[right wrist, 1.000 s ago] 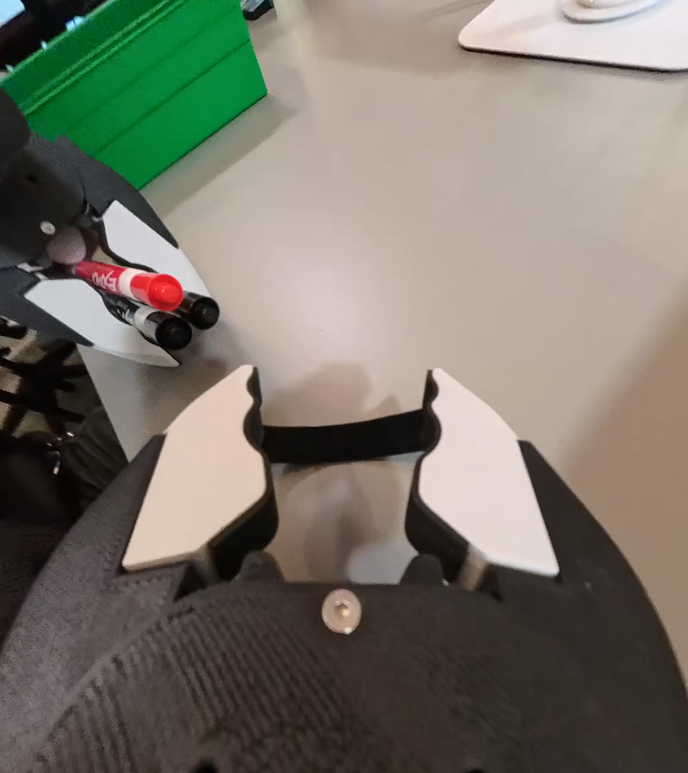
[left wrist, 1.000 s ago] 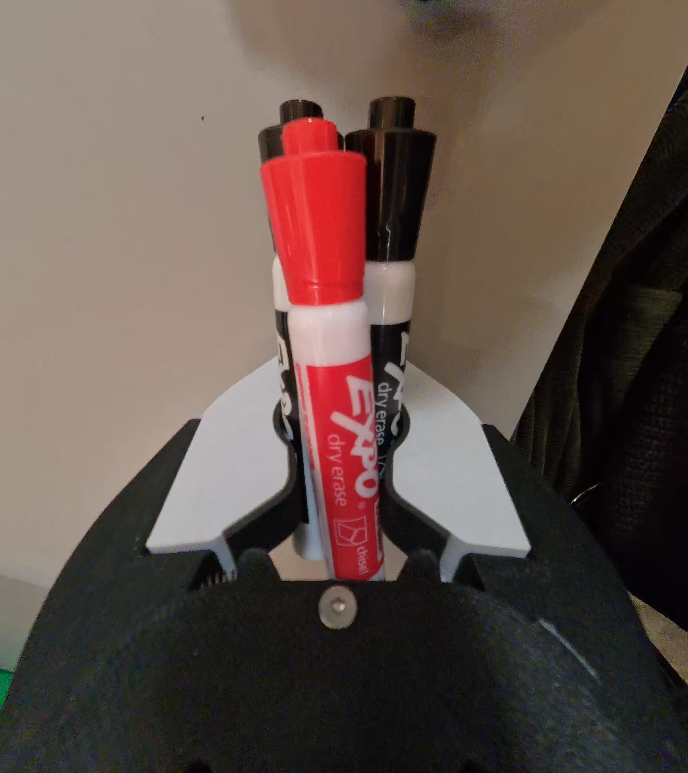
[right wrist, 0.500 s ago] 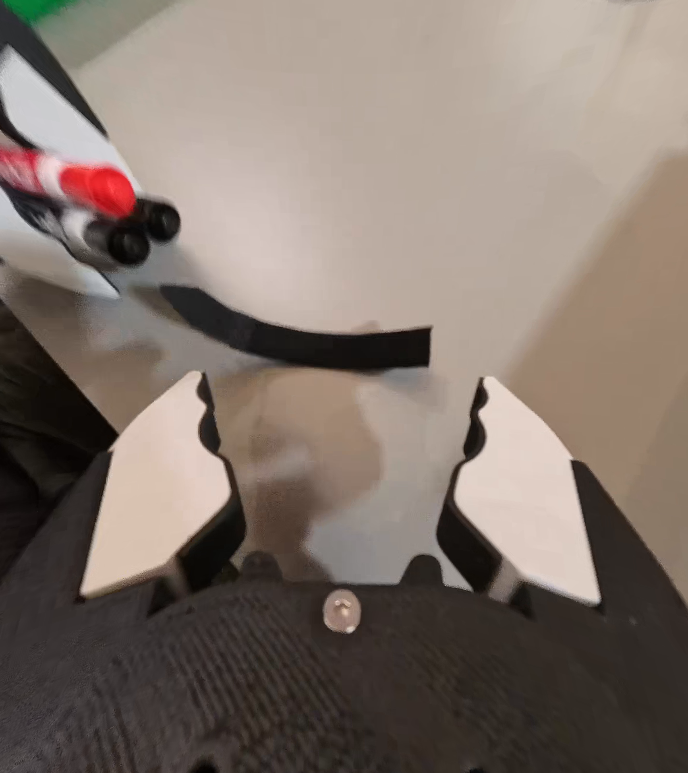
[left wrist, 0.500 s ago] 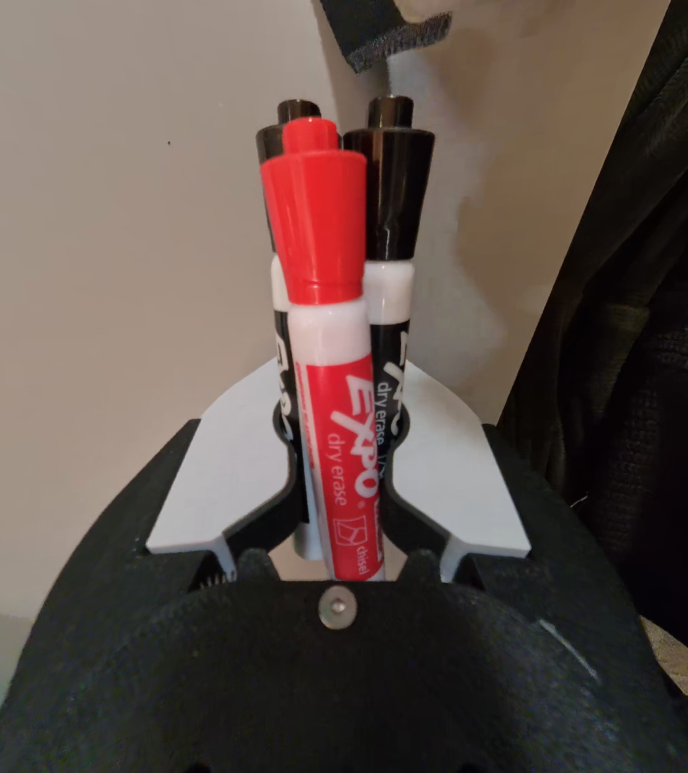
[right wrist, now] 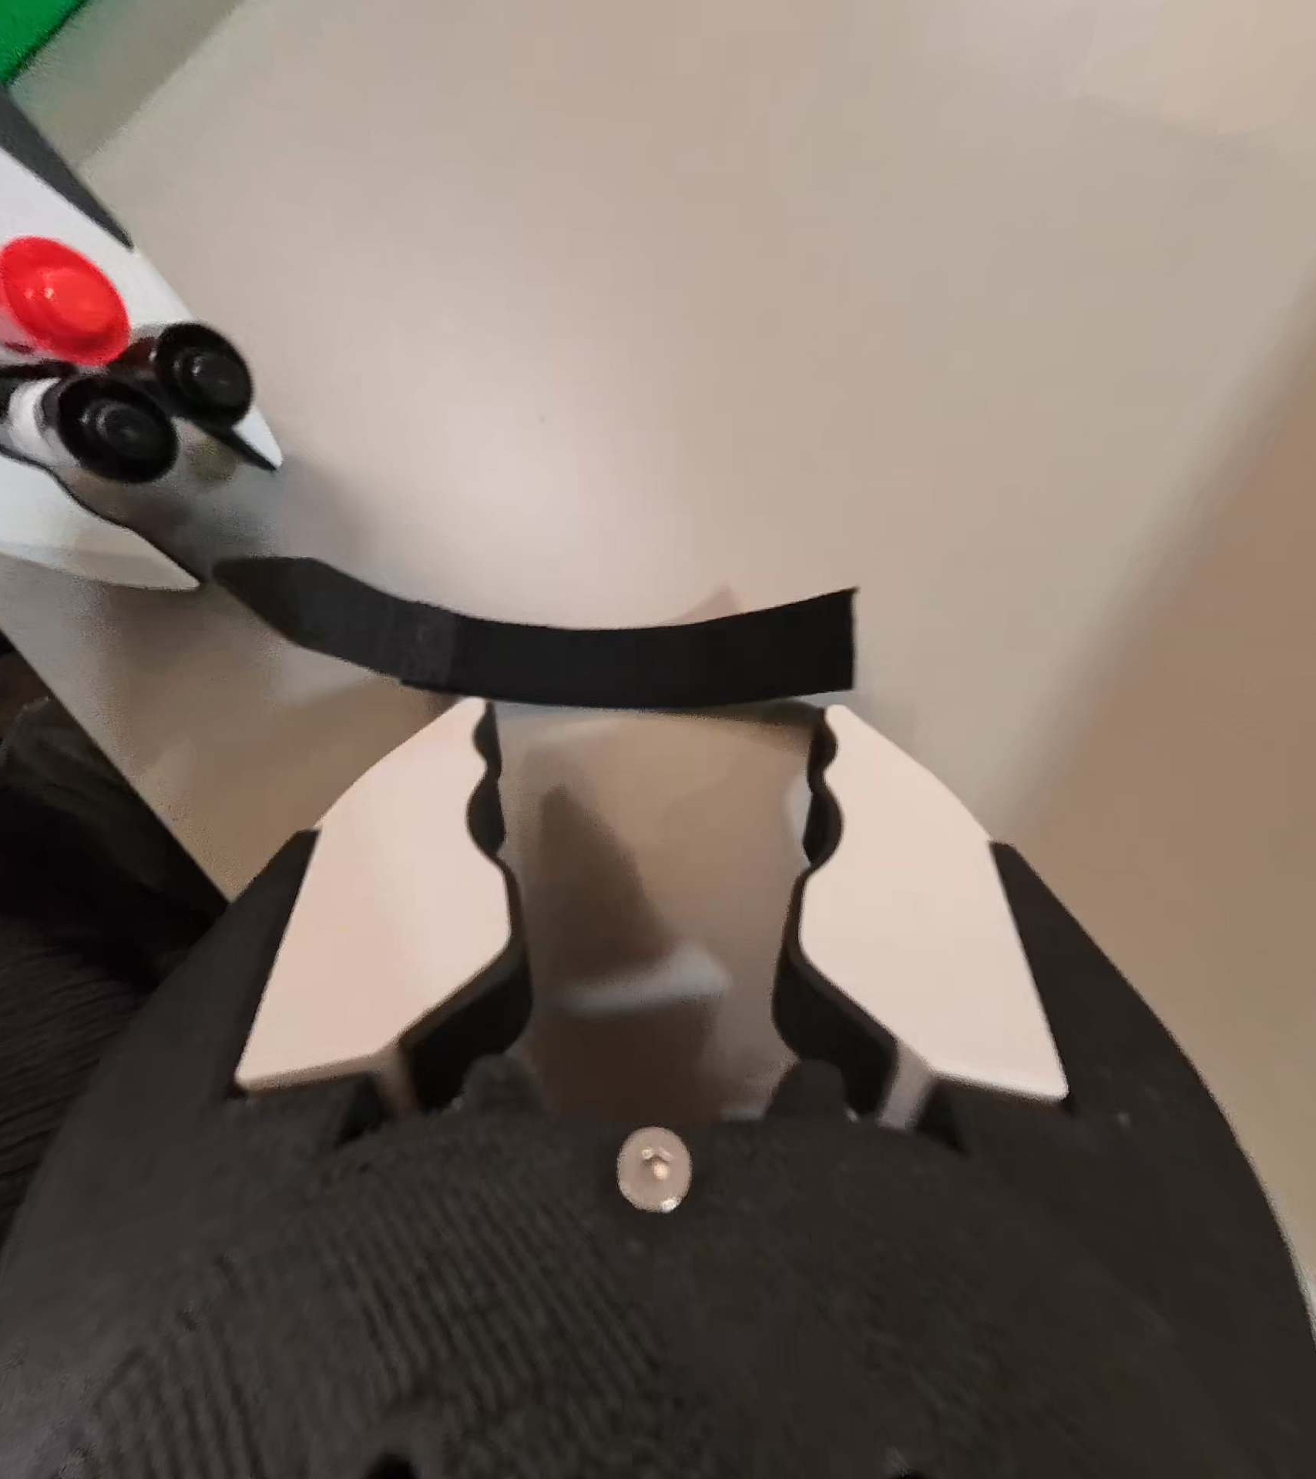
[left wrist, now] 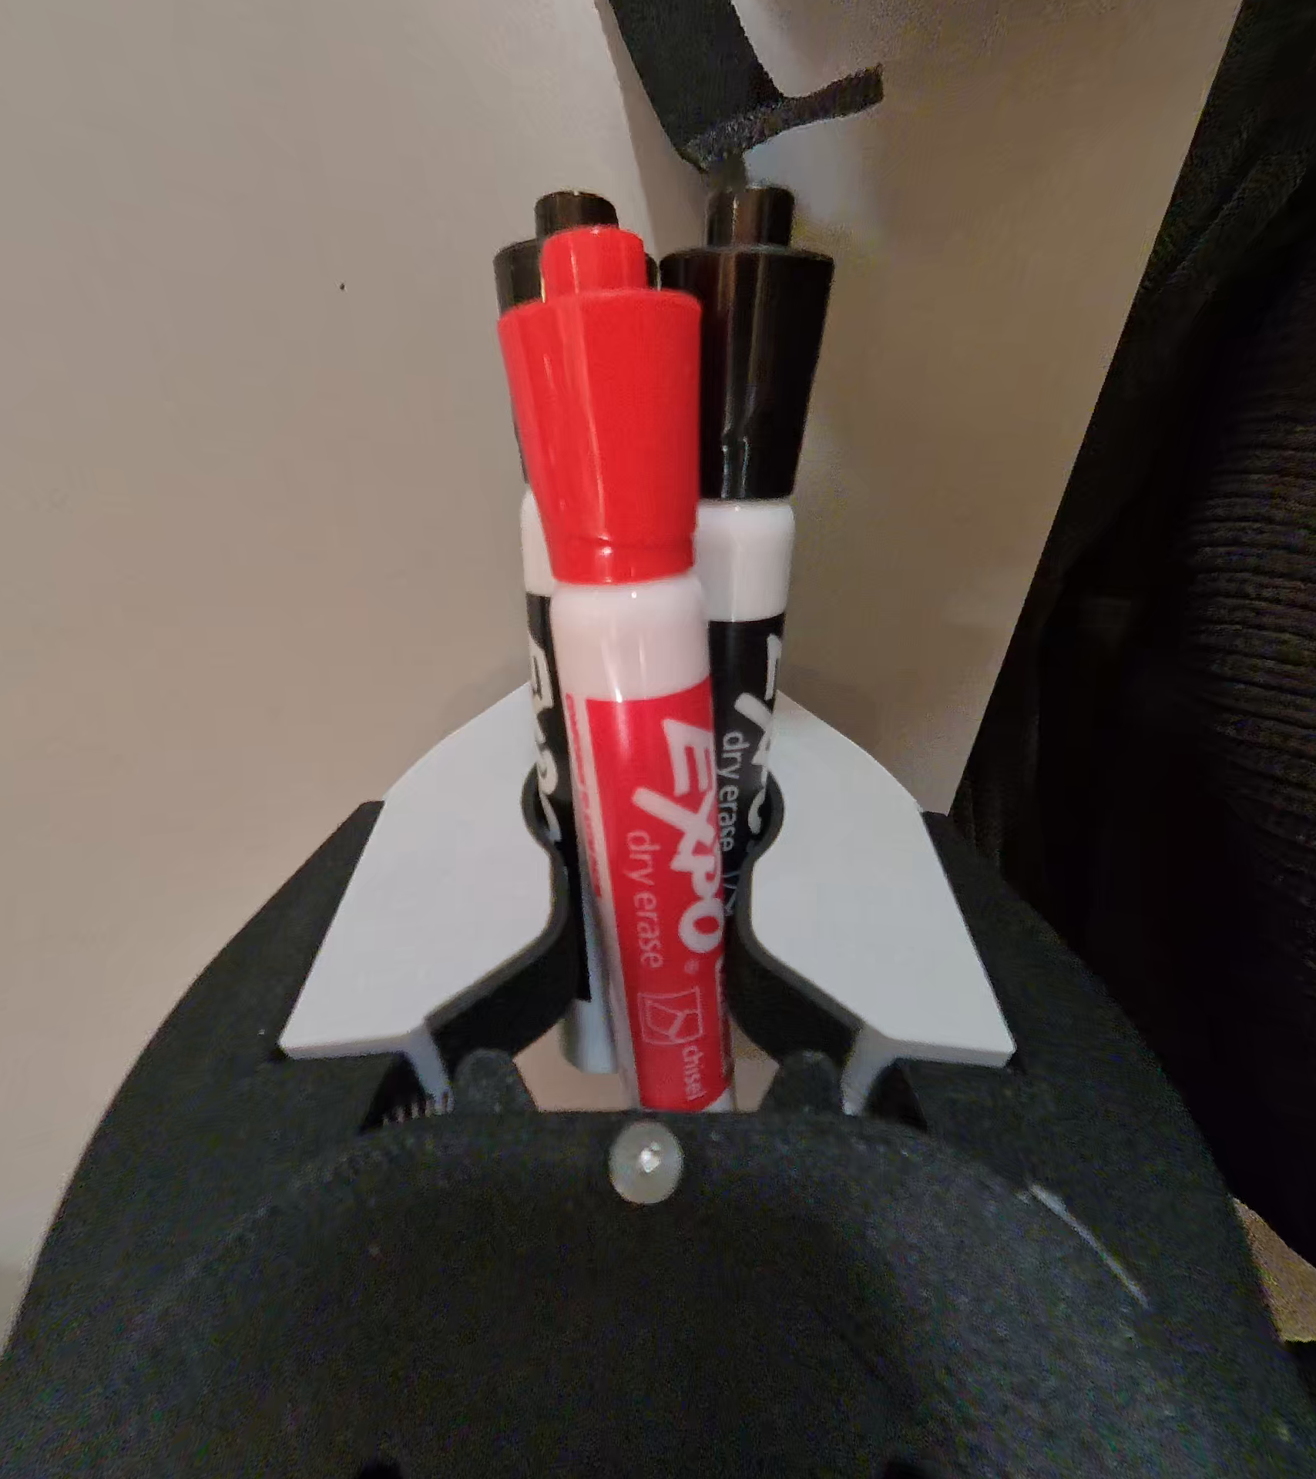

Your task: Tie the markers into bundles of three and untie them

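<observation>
Red and black markers [left wrist: 623,608] clamped in left tool [left wrist: 651,816]; right tool [right wrist: 659,724] empty.

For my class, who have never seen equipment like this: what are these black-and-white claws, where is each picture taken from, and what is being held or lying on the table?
Each claw is a two-finger gripper that a person holds by hand, with a camera behind its fingers looking forward.

The left wrist view shows the left gripper shut on three markers: a red marker in front and two black markers behind it.

The right wrist view shows the right gripper, open and empty. Just beyond its fingertips a black strap lies loose on the beige table. The left gripper with its markers appears at that picture's left edge.

The markers carry no strap.
</observation>
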Demonstrator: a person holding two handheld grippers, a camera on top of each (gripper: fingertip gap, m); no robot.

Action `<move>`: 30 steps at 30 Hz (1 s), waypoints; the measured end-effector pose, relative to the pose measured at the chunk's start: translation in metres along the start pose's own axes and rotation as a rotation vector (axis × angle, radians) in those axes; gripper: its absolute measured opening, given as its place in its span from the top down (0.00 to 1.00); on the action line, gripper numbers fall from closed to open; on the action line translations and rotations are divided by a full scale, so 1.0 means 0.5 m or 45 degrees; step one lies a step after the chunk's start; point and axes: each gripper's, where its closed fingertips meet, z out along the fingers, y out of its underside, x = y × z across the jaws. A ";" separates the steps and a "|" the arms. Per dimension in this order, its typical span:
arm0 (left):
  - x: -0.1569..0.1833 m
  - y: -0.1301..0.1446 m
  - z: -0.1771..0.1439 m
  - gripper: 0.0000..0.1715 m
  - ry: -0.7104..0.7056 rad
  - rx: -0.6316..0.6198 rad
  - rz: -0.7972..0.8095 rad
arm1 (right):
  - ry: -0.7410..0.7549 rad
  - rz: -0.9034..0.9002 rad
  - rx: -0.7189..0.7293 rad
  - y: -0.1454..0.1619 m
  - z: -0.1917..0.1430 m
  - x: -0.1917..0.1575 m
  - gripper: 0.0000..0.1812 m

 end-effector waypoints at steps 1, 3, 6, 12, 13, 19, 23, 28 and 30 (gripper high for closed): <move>0.000 0.000 0.000 0.74 0.004 0.003 -0.004 | -0.008 0.031 0.020 -0.006 0.001 0.007 0.62; 0.001 0.001 -0.001 0.74 0.009 -0.007 -0.008 | -0.078 0.090 0.048 -0.019 0.006 0.012 0.77; 0.001 0.000 -0.001 0.74 0.019 -0.016 -0.008 | -0.311 0.196 0.026 -0.027 0.019 -0.006 0.99; -0.002 0.004 -0.002 0.74 0.020 0.004 -0.017 | -0.453 0.338 0.080 -0.082 -0.010 0.007 0.99; -0.002 0.004 -0.003 0.74 0.020 0.002 -0.013 | -0.393 0.299 0.058 -0.091 -0.019 0.017 0.99; -0.011 0.008 -0.005 0.75 0.025 0.025 -0.041 | 0.217 -0.195 -0.540 -0.066 -0.045 0.085 0.99; -0.014 0.017 -0.009 0.75 0.025 0.028 -0.055 | 0.264 -0.346 -0.867 -0.054 -0.053 0.065 0.99; -0.013 0.018 -0.009 0.75 0.027 0.029 -0.052 | 0.335 -0.405 -1.083 -0.057 -0.046 0.070 0.99; -0.012 0.019 -0.010 0.75 0.029 0.028 -0.053 | 0.319 -0.410 -1.117 -0.056 -0.032 0.065 0.99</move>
